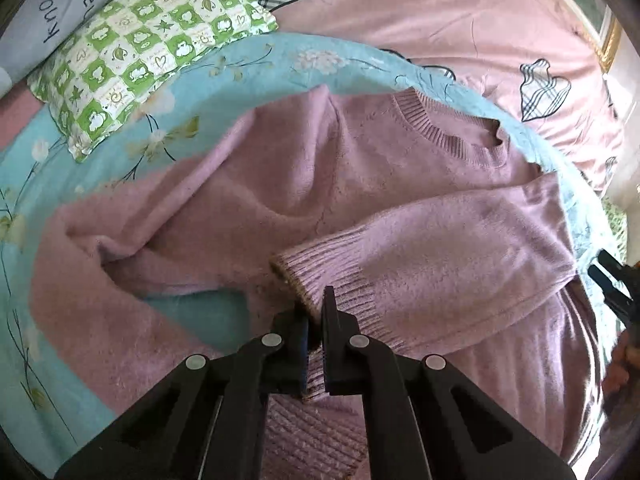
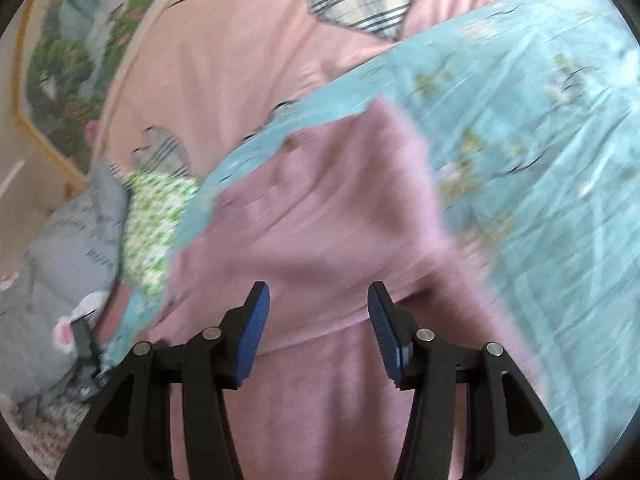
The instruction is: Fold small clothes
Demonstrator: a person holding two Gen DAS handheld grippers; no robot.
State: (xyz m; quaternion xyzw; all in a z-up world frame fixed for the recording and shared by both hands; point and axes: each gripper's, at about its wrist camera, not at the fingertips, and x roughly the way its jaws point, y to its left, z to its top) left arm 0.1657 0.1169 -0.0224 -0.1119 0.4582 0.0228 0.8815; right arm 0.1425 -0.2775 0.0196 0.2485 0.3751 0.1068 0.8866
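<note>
Black jaws of the left gripper (image 1: 316, 312) fill the bottom of the left wrist view, pinched shut on the ribbed cuff (image 1: 320, 280) of a pink sweater (image 1: 320, 168). That cuff ends the sleeve folded across the sweater's front. The sweater lies spread on a turquoise floral blanket (image 1: 240, 60), its ribbed round collar (image 1: 448, 132) pointing away from the camera. Its other sleeve stretches out to the sweater's left in this view, bunched and creased. Beyond the sweater's far left shoulder sits a green-and-white checked pillow (image 1: 148, 60), with a grey printed cushion (image 1: 52, 8) just beside it. A pink sheet with plaid hearts (image 1: 480, 32) lies past the collar.

From the right wrist view, which is blurred, the right gripper (image 2: 318, 320) hangs over the sweater (image 2: 320, 208) with its blue-padded jaws standing apart and nothing between them. The turquoise blanket (image 2: 540, 160) spreads to the sweater's right, the checked pillow (image 2: 156, 216) and grey cushion (image 2: 72, 240) to its left.
</note>
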